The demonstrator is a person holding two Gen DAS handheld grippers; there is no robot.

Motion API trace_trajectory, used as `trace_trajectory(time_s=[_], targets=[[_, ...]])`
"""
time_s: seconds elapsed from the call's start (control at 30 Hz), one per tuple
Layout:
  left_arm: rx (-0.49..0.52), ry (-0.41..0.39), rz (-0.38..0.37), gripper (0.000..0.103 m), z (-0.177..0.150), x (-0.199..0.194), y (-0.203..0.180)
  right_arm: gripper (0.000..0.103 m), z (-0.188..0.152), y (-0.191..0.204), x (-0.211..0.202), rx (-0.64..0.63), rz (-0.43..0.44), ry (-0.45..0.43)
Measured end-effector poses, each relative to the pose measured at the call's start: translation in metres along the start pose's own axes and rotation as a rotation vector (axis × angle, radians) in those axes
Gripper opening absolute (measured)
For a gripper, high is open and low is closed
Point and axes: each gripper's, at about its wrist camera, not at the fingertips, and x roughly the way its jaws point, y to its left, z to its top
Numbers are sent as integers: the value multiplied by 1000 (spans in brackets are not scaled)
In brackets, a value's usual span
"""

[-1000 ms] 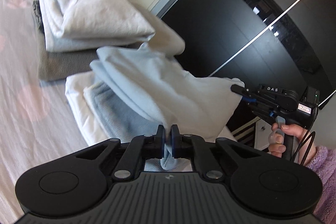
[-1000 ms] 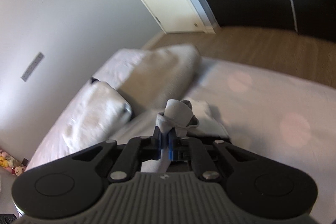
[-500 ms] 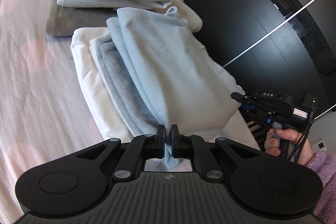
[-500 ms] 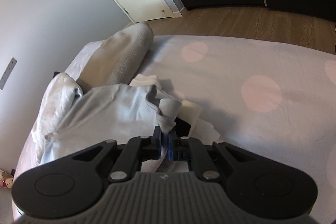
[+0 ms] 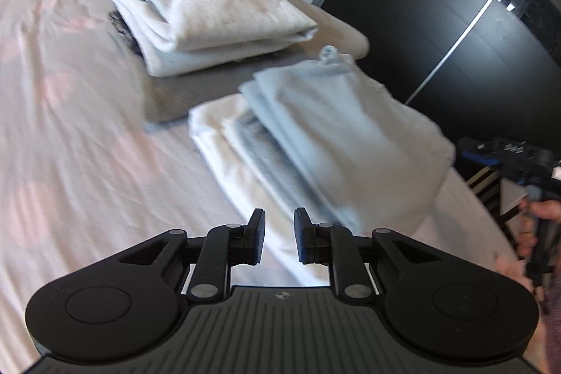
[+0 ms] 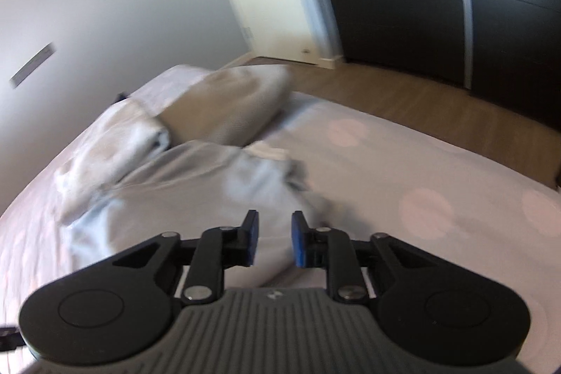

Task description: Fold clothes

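On the bed (image 5: 70,135), my left gripper (image 5: 278,235) and right gripper (image 6: 274,239) are opening, nothing between the jaws. I see the pale blue garment (image 5: 343,128) folded on the near stack, beside a far stack (image 5: 210,9). Through the blur, nothing unfolded shows.

Soft daylight, motion blur on the folded clothes (image 5: 336,135), fisheye bending at edges, dark corners.
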Motion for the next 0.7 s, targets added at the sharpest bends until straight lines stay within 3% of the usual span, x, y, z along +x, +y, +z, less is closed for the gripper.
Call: trace_trajectory(time_s=[0.13, 0.33, 0.47, 0.7], targets=[[48, 18, 97, 15, 4, -9, 16, 18, 7, 46, 11, -142, 89, 10], [37, 41, 152, 15, -4, -26, 54, 18, 19, 110, 53, -267, 155, 39], [7, 47, 163, 16, -12, -29, 80, 18, 18, 138, 82, -309, 147, 75], [-48, 70, 164, 17, -18, -20, 115, 16, 1, 149, 124, -287, 99, 156]])
